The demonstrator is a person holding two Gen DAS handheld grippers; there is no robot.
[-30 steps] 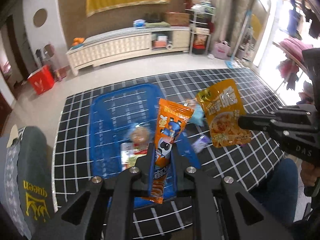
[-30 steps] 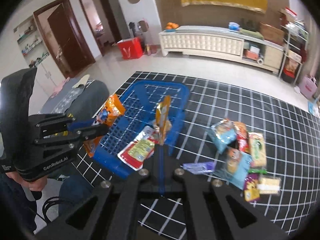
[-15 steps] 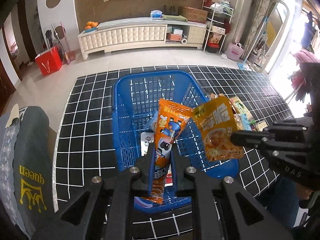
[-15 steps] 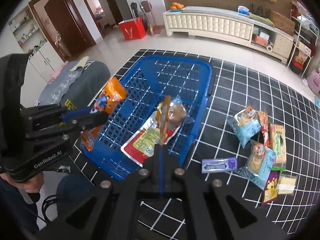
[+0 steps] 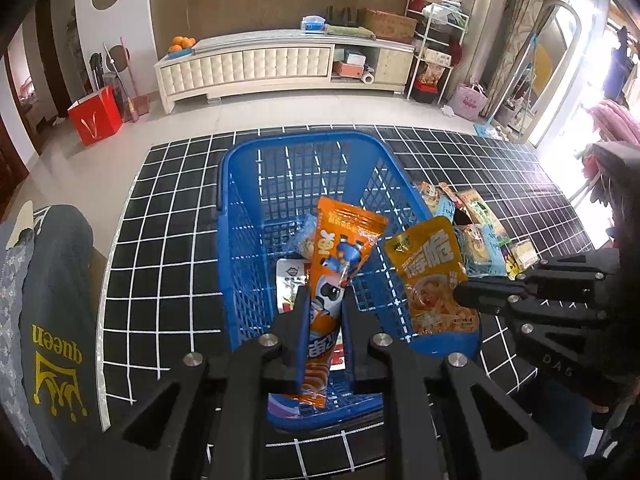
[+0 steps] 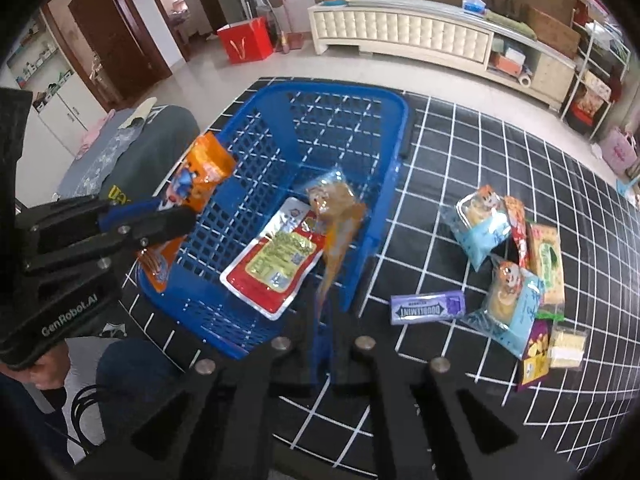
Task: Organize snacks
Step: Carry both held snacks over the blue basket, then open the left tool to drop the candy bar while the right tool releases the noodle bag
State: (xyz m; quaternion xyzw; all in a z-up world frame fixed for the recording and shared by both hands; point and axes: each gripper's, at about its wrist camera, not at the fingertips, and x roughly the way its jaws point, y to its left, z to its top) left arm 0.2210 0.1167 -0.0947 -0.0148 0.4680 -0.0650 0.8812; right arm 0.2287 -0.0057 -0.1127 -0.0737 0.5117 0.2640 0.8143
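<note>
One blue lattice plastic basket on black grid-lined mat, two flat pouches lying inside. Loose pile of about seven glossy packets beside it. Left gripper clamps orange foil pouch; right gripper clamps yellow noodle pouch, both above the basket.

Daylit interior, bright; blown-out glare from window at right of left view; strong fisheye bowing with black vignetted corners; yellow packet motion-blurred in right view (elsewhere sharp); shadows soft.
</note>
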